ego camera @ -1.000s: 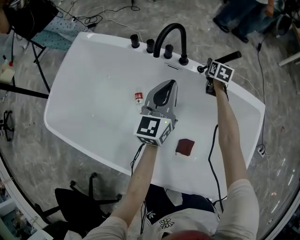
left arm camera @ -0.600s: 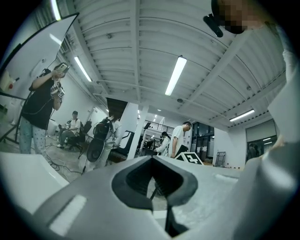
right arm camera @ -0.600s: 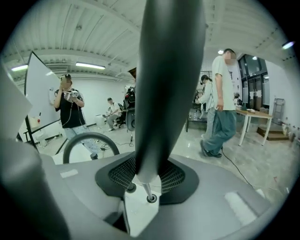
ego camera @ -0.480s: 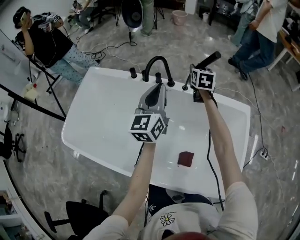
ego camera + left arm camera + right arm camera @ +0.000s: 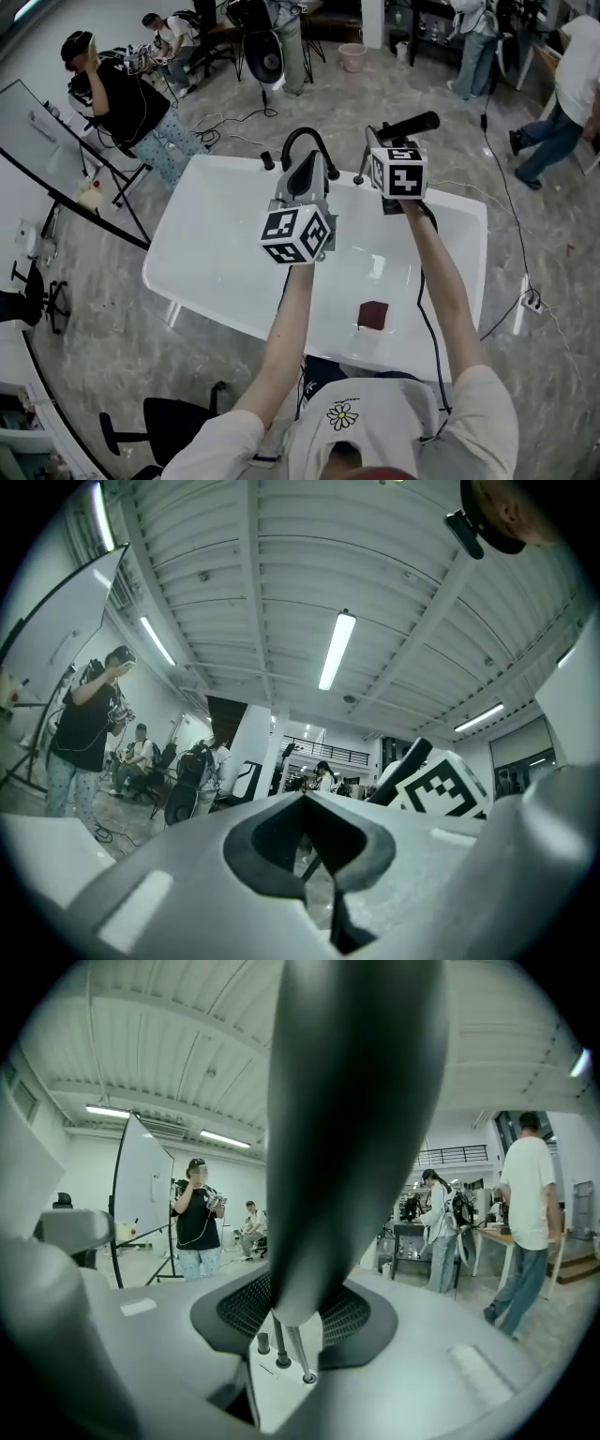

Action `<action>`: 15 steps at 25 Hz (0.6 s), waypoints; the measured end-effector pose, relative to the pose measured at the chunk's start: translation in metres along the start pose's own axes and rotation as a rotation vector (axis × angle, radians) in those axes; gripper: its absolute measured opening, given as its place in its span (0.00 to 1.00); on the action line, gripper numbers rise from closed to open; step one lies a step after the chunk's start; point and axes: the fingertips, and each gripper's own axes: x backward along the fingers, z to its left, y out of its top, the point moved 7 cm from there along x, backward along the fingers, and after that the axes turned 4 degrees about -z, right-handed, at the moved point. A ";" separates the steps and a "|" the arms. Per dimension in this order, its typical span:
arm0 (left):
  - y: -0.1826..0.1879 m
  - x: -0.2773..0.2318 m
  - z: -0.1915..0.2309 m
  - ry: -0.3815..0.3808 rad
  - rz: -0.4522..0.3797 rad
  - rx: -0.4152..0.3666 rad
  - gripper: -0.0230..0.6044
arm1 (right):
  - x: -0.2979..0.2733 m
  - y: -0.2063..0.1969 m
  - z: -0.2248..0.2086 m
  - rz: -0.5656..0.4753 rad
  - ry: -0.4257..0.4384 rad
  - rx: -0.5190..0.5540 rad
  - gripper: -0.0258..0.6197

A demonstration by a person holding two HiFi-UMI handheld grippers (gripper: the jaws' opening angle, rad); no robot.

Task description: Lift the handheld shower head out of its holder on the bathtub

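My right gripper [image 5: 379, 142] is shut on the black handheld shower head [image 5: 409, 124] and holds it well above the white bathtub [image 5: 216, 272]. In the right gripper view the shower head [image 5: 347, 1101] rises as a dark bar between the jaws of the right gripper [image 5: 302, 1321], and its thin hose [image 5: 296, 1354] runs down to the tub deck beside the black knobs [image 5: 263, 1342]. My left gripper [image 5: 312, 167] is shut on nothing and hangs in front of the black arched faucet [image 5: 298, 139]. The left gripper [image 5: 314, 822] points out over the room in its own view.
A dark red block [image 5: 373, 314] lies in the tub near me. A person in black [image 5: 127, 98] stands beyond the tub's far left corner, by a slanted board on a stand [image 5: 56, 155]. More people stand at the back right. An office chair [image 5: 159, 427] is at my lower left.
Both grippers have risen clearly above the tub. The shower head has gone up with the right gripper, away from the tub rim. The head view has tipped up and shows more of the room.
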 end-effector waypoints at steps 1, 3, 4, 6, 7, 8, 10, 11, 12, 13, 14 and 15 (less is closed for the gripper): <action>0.004 0.002 -0.009 0.003 -0.004 -0.002 0.04 | 0.014 0.006 -0.002 -0.008 0.005 0.001 0.28; 0.012 0.005 -0.026 0.004 -0.011 -0.010 0.04 | 0.041 0.019 -0.006 -0.025 0.019 0.011 0.28; 0.018 0.005 -0.034 0.001 -0.015 -0.018 0.04 | 0.053 0.026 -0.008 -0.035 0.025 0.021 0.28; 0.029 0.005 -0.051 -0.010 -0.021 -0.040 0.04 | 0.074 0.042 -0.011 -0.055 0.032 0.042 0.28; 0.033 0.006 -0.059 -0.012 -0.020 -0.048 0.04 | 0.084 0.046 -0.011 -0.061 0.037 0.044 0.28; 0.034 0.009 -0.066 -0.011 -0.016 -0.052 0.04 | 0.093 0.049 -0.010 -0.064 0.047 0.042 0.28; 0.034 0.015 -0.077 -0.005 -0.003 -0.057 0.04 | 0.112 0.049 -0.006 -0.069 0.071 0.030 0.28; 0.033 0.017 -0.082 -0.005 0.001 -0.062 0.04 | 0.119 0.049 -0.005 -0.075 0.082 0.025 0.28; 0.033 0.018 -0.086 -0.007 0.003 -0.067 0.04 | 0.126 0.050 -0.004 -0.083 0.092 0.020 0.28; 0.033 0.019 -0.090 -0.009 0.002 -0.070 0.04 | 0.134 0.050 -0.003 -0.092 0.101 0.016 0.28; 0.032 0.021 -0.094 -0.010 0.000 -0.072 0.04 | 0.141 0.050 -0.002 -0.100 0.109 0.012 0.28; 0.031 0.023 -0.098 -0.011 -0.003 -0.073 0.04 | 0.149 0.049 -0.002 -0.107 0.115 0.007 0.28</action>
